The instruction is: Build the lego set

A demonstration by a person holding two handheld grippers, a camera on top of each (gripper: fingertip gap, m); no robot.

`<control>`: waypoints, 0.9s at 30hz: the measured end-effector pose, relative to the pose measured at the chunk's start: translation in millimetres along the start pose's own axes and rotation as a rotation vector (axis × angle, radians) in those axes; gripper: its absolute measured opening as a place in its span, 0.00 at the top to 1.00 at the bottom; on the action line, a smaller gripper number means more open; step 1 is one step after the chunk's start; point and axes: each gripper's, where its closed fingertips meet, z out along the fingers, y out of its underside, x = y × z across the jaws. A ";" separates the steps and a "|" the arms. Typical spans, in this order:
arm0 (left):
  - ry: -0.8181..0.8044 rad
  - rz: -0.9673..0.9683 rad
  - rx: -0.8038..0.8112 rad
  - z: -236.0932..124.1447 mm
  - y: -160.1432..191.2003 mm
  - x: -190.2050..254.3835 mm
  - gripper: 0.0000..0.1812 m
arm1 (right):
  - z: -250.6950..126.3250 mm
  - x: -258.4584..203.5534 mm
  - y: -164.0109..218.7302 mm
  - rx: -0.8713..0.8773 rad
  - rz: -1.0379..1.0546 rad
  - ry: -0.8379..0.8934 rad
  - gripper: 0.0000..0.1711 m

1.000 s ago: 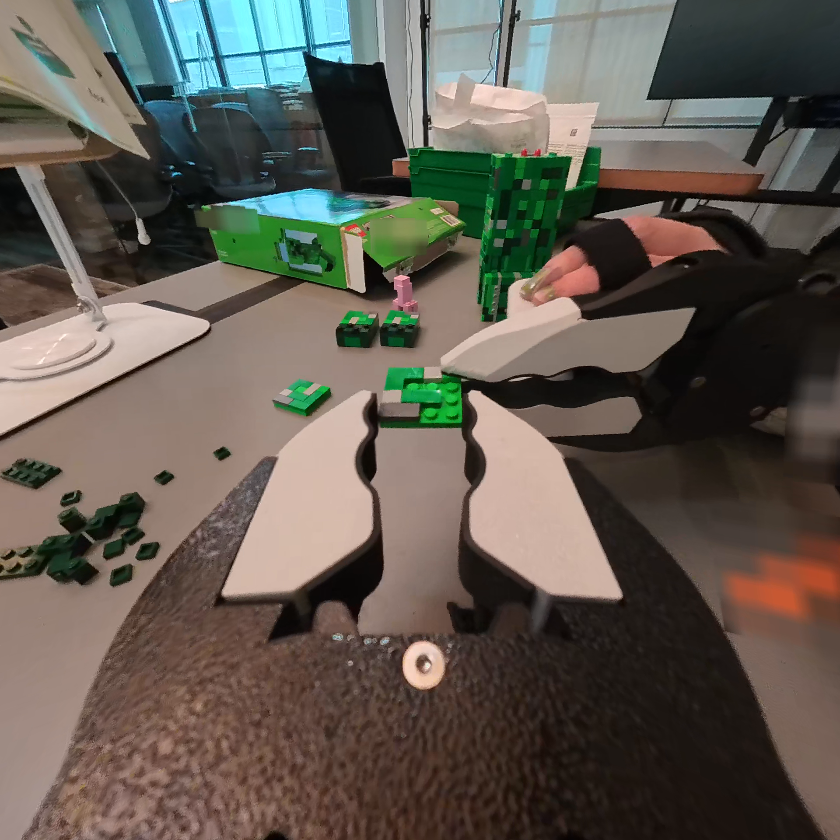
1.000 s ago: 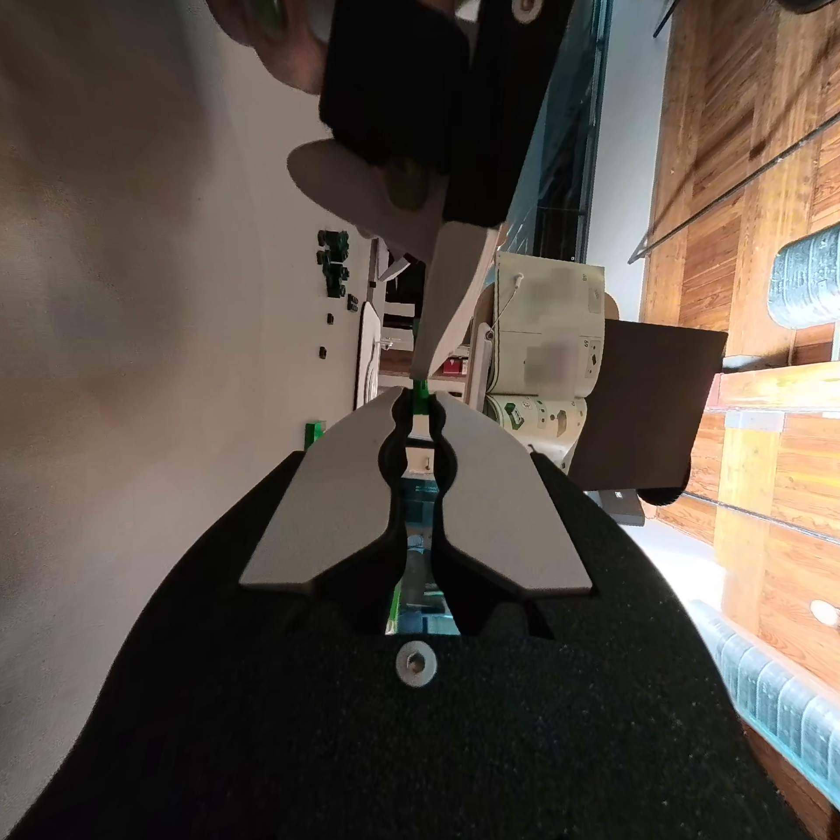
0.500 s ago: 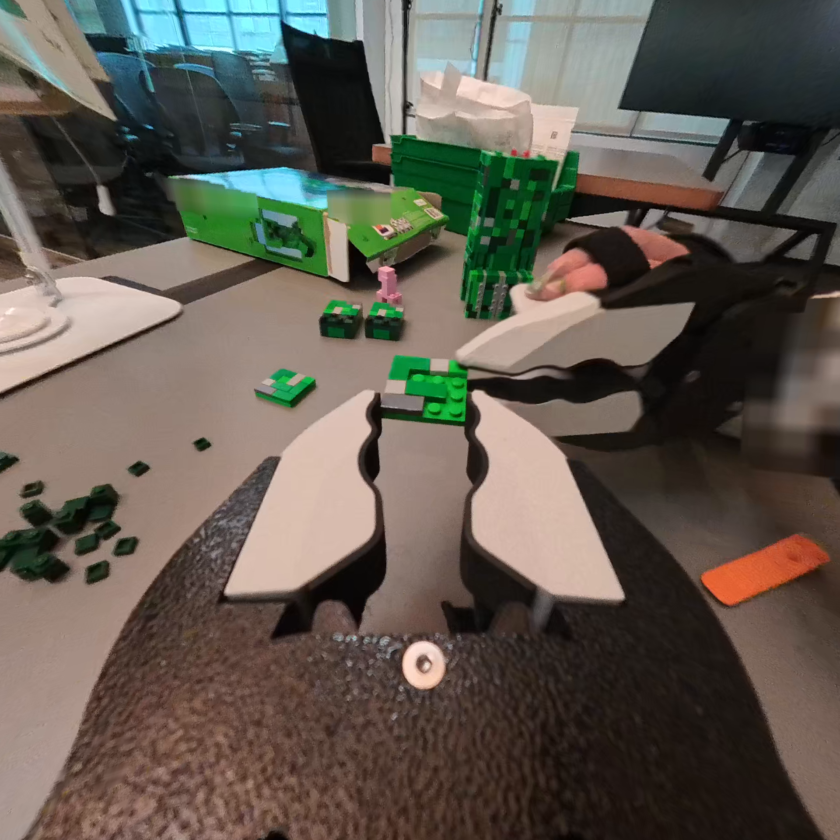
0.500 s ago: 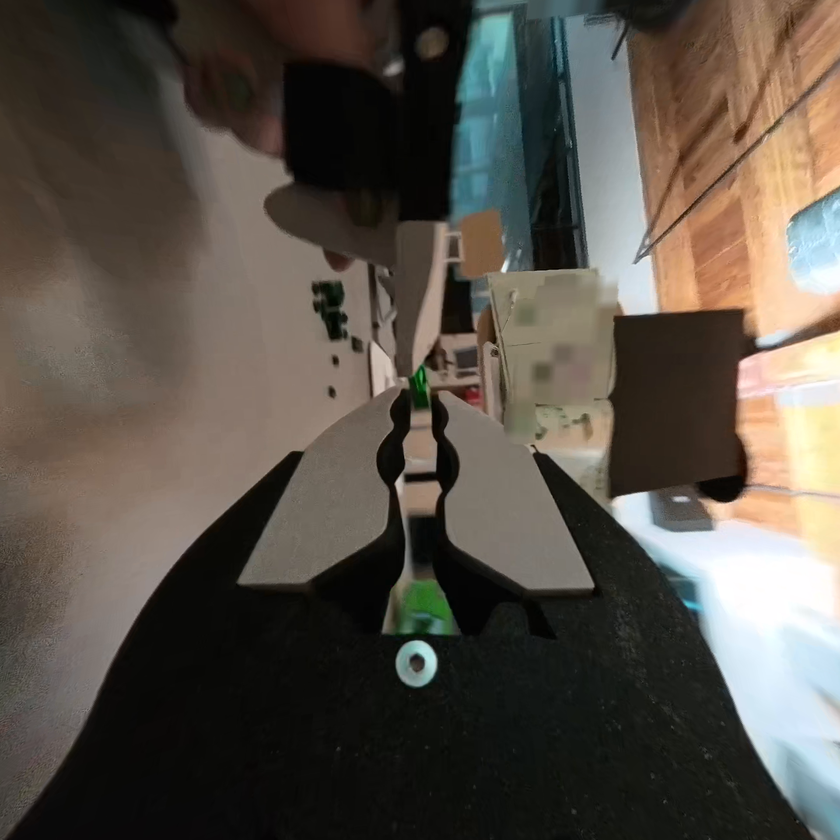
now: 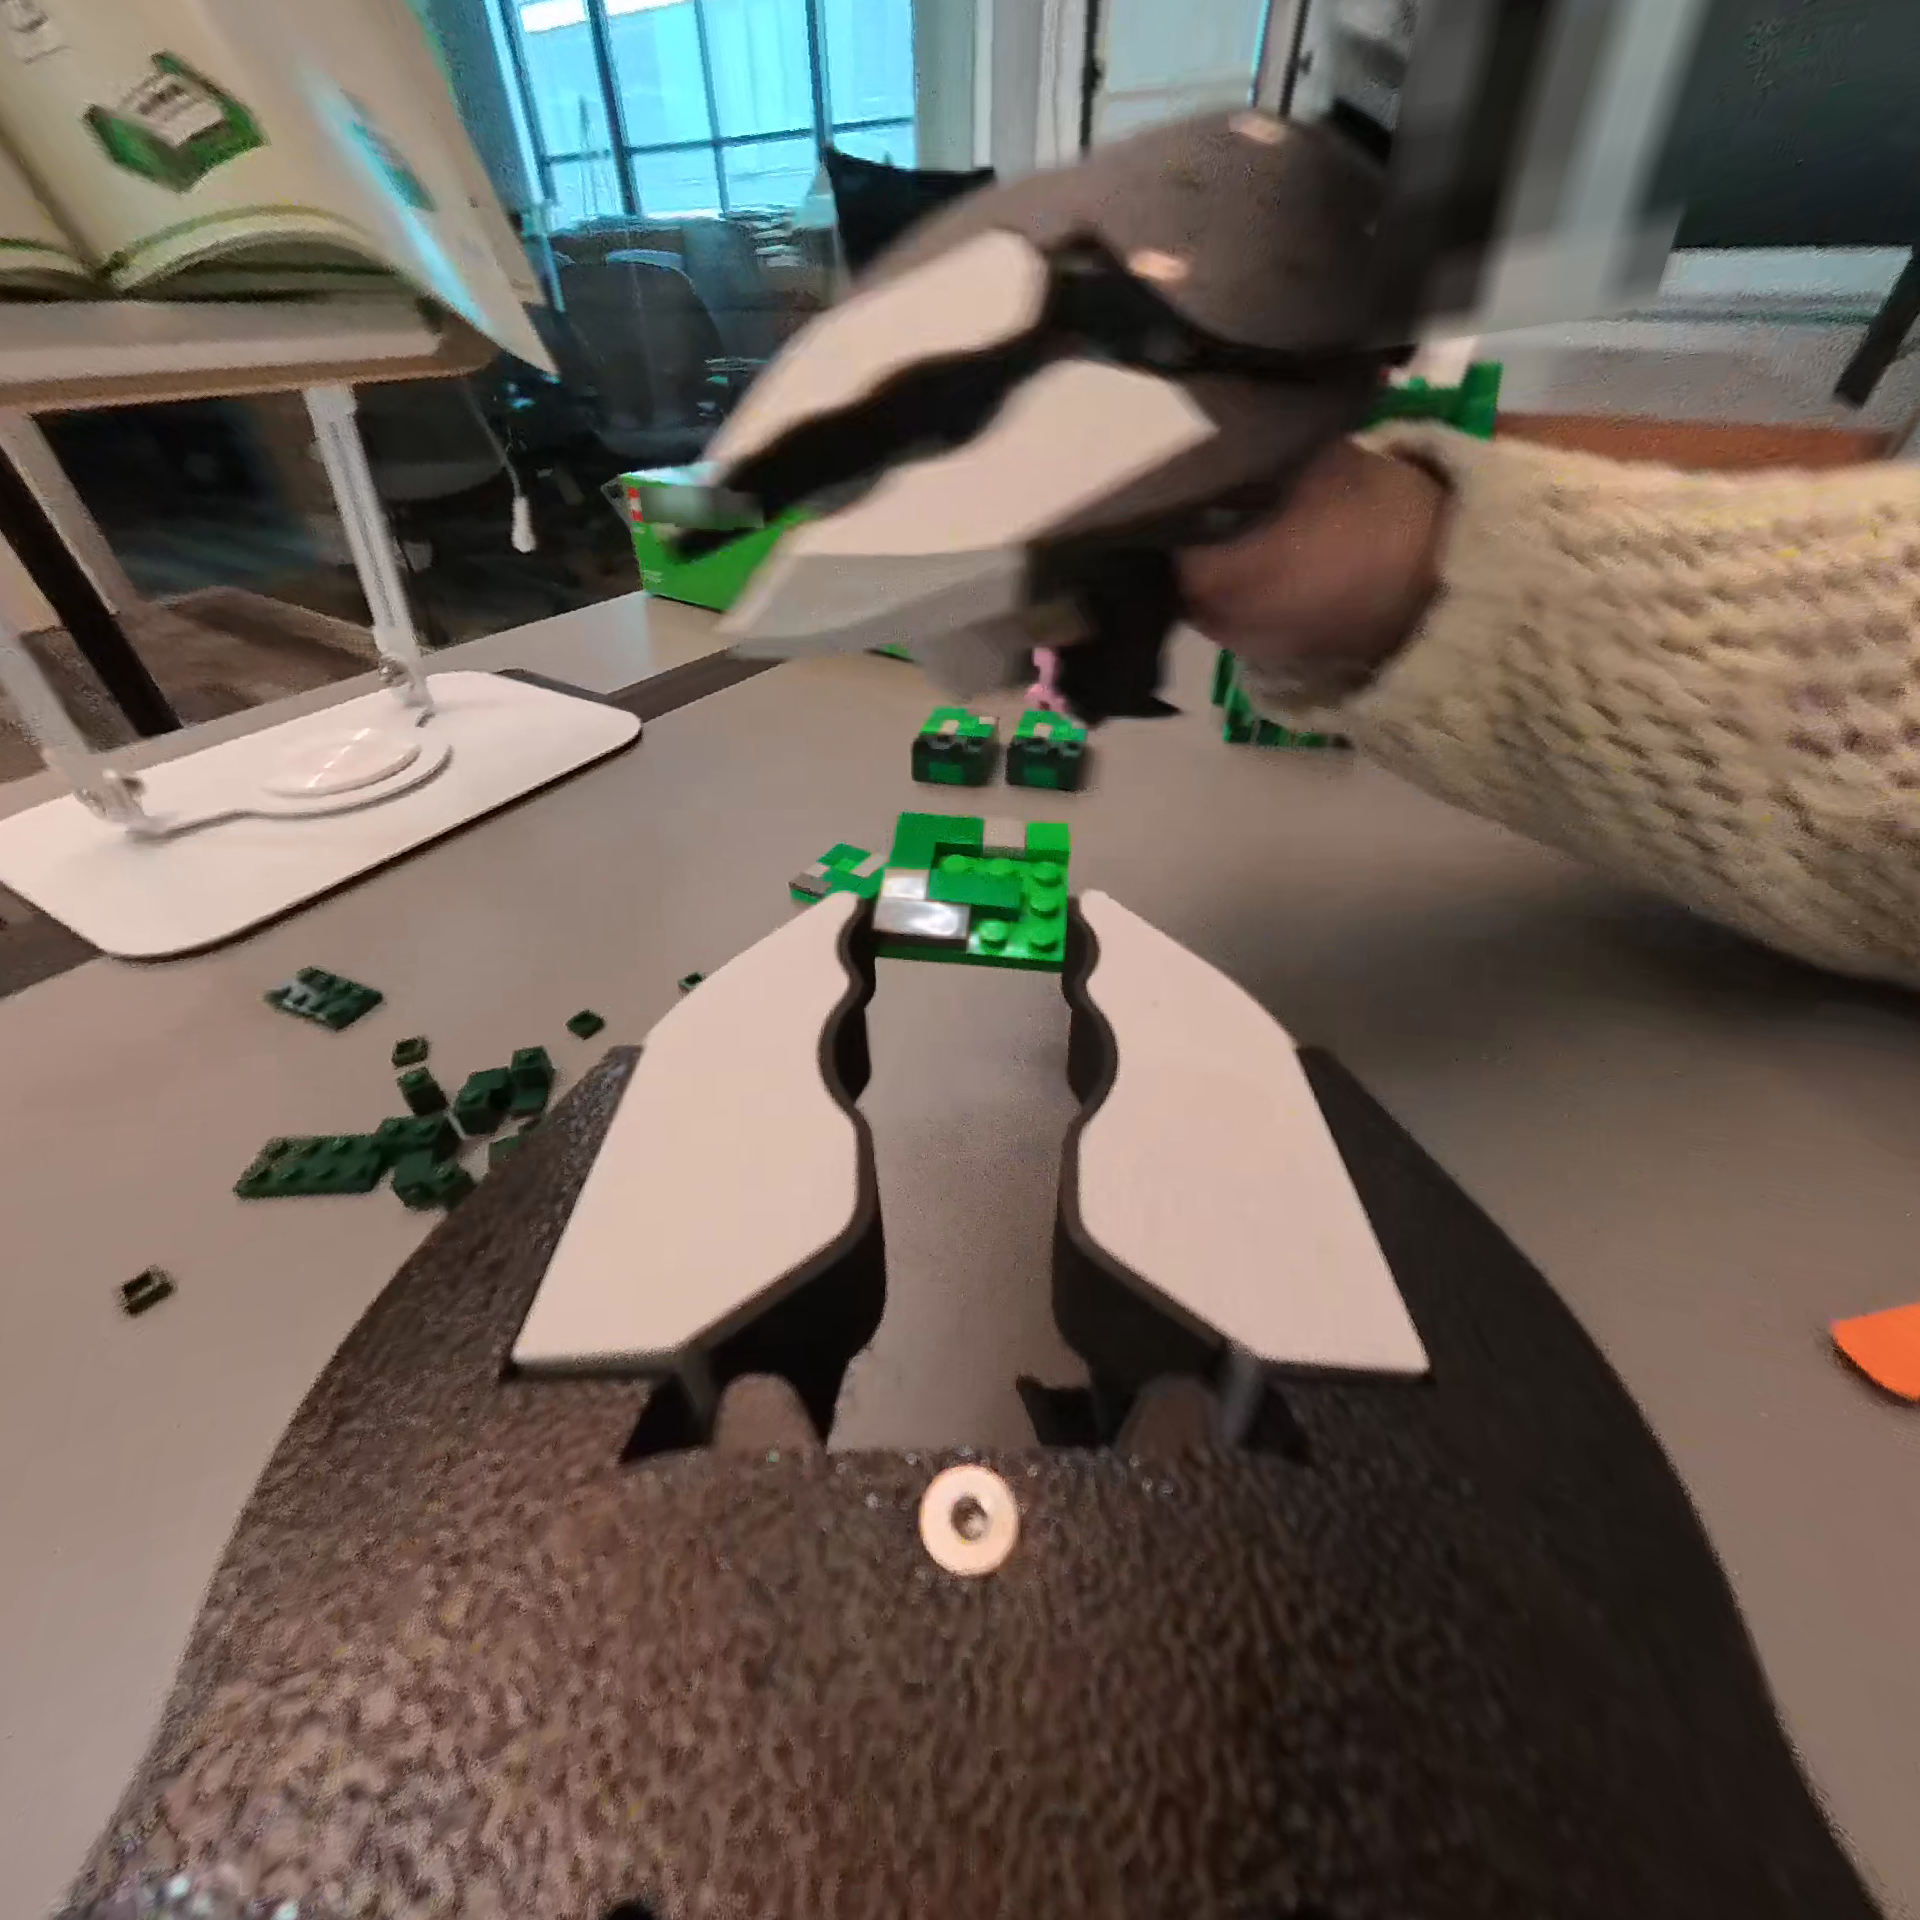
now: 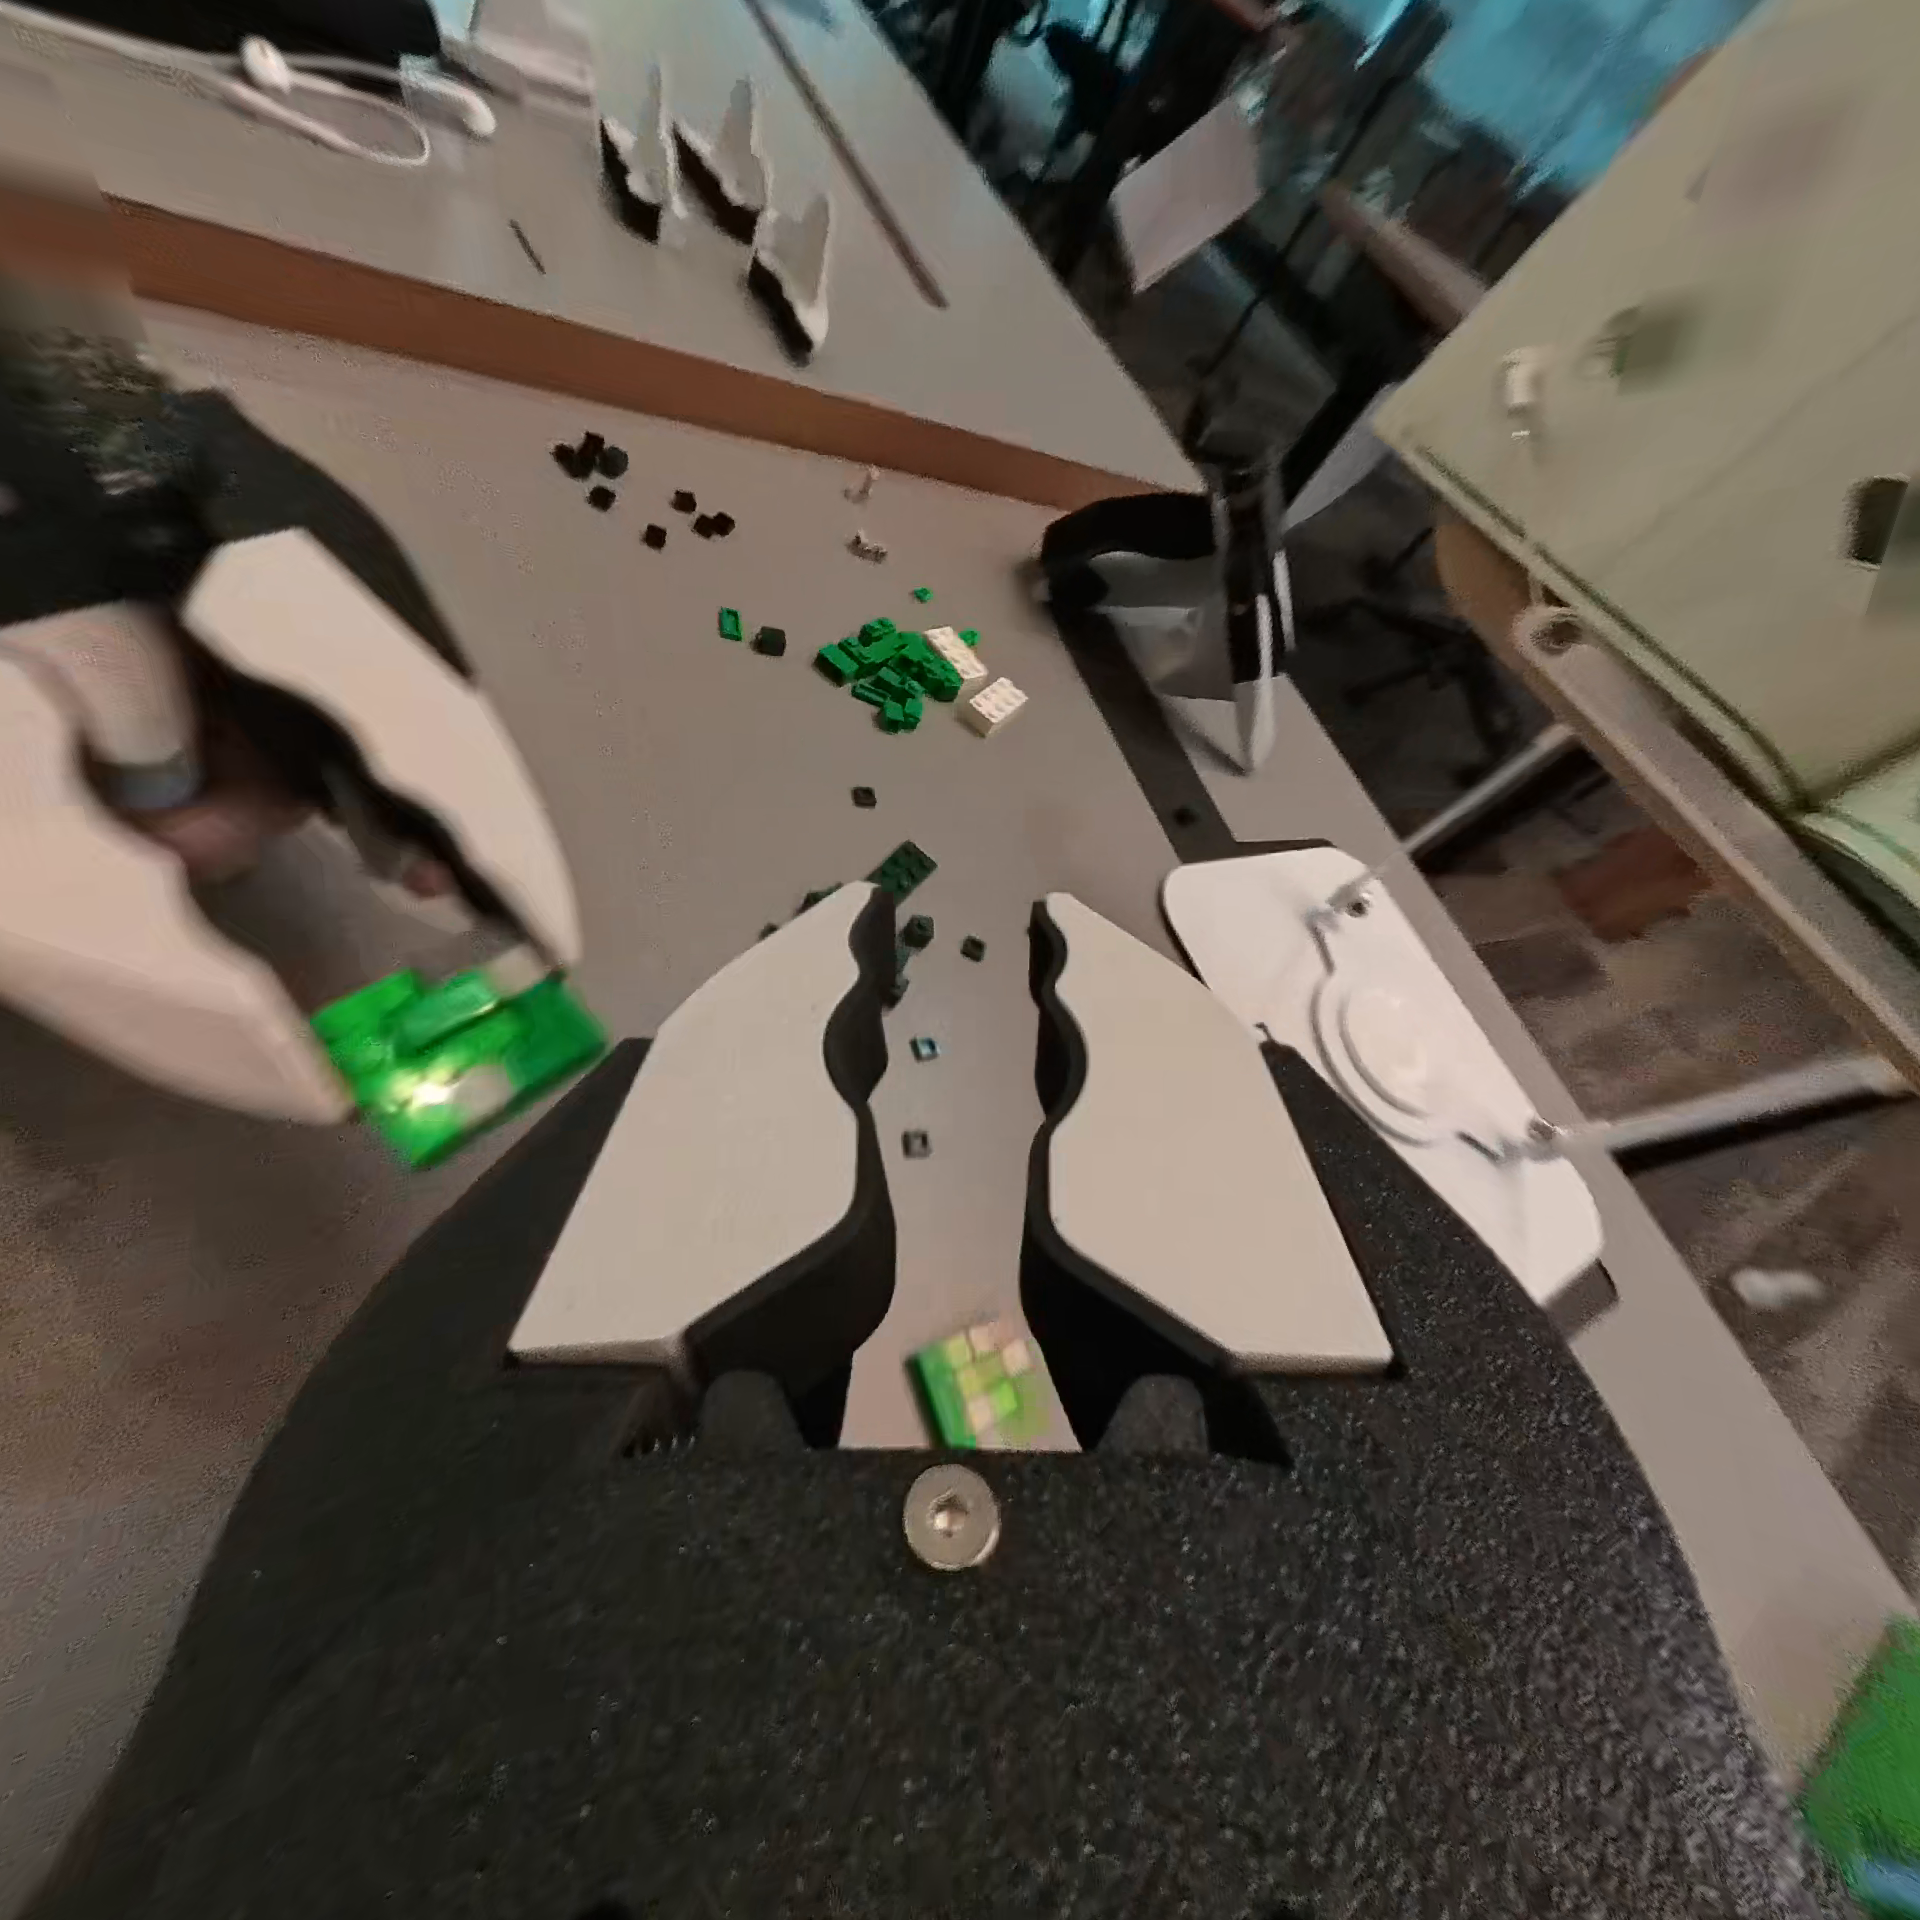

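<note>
Left wrist view: the left gripper has its fingers set narrow around the near edge of the green plate, which lies flat on the grey table with its studded side up and a grey tile on its near left corner. Whether the tips actually pinch the plate or just bracket it, I cannot tell. Above and beyond it the right gripper cuts across, blurred, tips pointing left and clear of the plate, fingers parted and nothing between them that I can make out. Loose dark green pieces sit off to the left. Right wrist view: the right gripper shows parted, empty fingers aimed at the dark green pieces just past its tips, with a brighter green pile farther on. The plate sits off to its left, at the left gripper's tips. So the right gripper looks nearer the loose pieces, and a pick looks like the next job.
</note>
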 end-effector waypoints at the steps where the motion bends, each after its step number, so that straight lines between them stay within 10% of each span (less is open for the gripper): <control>1: 0.005 0.026 -0.008 1.0 1.2 3.3 0.81 | 12.1 3.4 -2.2 -0.023 0.007 -0.031 0.85; 10: -0.011 0.028 -0.020 0.3 4.1 -3.6 0.81 | 5.3 61.2 -30.2 0.037 0.028 0.200 0.87; 27: -0.070 0.126 -0.034 1.7 8.4 -10.6 0.81 | 0.1 15.1 26.8 -0.070 0.085 0.116 0.88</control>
